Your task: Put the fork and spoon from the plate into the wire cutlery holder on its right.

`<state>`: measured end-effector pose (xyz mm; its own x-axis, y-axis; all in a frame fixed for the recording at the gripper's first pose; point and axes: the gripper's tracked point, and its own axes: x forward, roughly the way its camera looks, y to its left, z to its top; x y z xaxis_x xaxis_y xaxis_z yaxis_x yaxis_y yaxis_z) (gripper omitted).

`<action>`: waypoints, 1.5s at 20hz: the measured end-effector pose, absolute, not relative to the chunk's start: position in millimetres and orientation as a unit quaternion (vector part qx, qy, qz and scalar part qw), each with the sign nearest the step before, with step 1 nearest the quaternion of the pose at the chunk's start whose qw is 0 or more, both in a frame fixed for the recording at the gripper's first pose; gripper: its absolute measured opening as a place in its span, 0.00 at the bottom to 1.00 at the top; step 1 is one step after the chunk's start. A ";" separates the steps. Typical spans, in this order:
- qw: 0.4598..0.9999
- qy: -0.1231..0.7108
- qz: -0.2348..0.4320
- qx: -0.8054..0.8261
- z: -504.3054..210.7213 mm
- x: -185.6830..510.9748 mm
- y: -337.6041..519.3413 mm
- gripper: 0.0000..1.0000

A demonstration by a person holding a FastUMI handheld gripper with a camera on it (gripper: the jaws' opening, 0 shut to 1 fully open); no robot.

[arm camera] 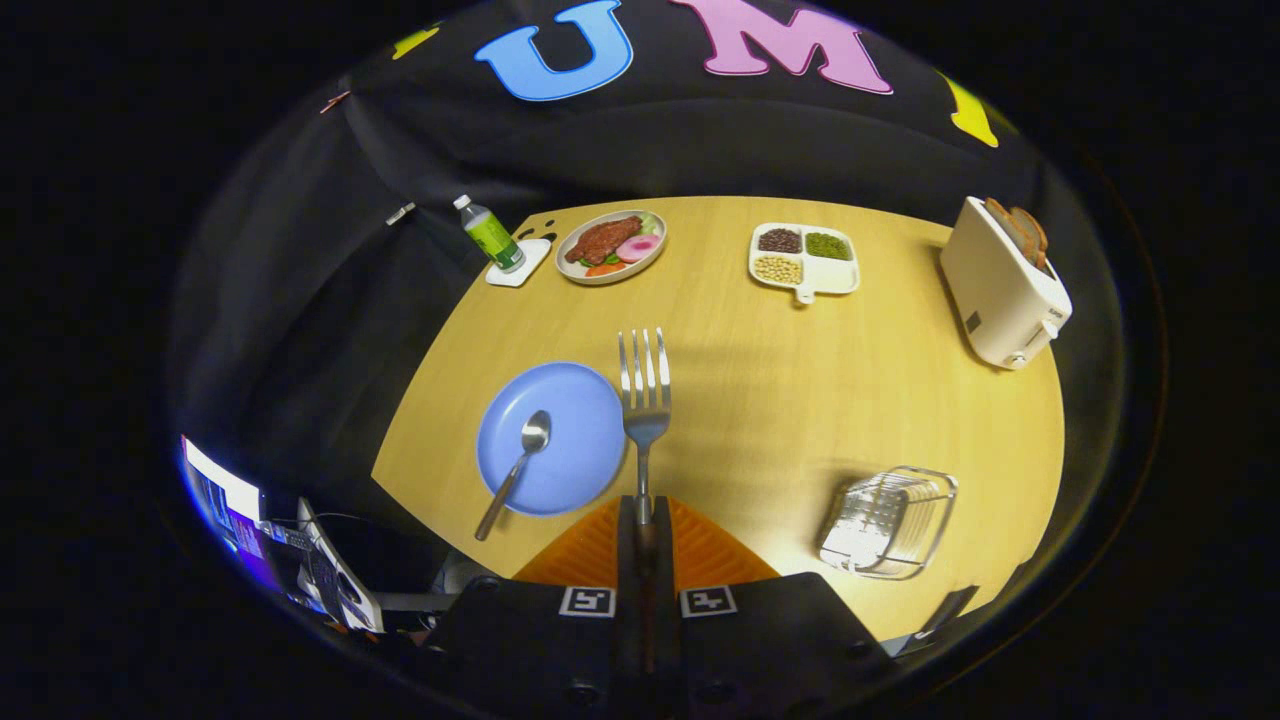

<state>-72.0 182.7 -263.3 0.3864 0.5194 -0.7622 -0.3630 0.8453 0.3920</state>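
Wooden table (760, 400) carries plate (560, 425) w/ spoon (522, 455) lying on it. Gripper (644, 515) is clamped on fork (644, 395) handle, tines fwd, held above the table, probably for carrying to wire cutlery holder (888, 522) at right.

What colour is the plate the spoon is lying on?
Light blue, plain, seen in the gripper view: the plate under the spoon, left of the fork the gripper grips.

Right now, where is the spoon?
In the gripper view the spoon lies on the blue plate, left of the fork that the jaws hold by its handle.
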 end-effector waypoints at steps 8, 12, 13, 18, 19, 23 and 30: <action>0.782 0.576 0.239 -0.002 -282.2 -83.5 38.8 0.09; 0.707 0.656 0.263 -0.025 -300.1 -103.2 15.8 0.09; 0.689 0.674 0.263 -0.033 -306.0 -106.6 12.0 0.09; 0.618 0.741 0.259 -0.041 -332.1 -105.9 15.4 0.09; 0.607 0.752 0.255 -0.043 -337.9 -102.6 15.8 0.09; 0.578 0.781 0.231 -0.049 -354.6 -90.3 19.5 0.09; 0.549 0.807 0.212 -0.052 -370.1 -82.8 27.3 0.11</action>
<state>-82.8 27.3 -370.1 -0.3923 0.1484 -0.9078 -0.3178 0.9042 0.2852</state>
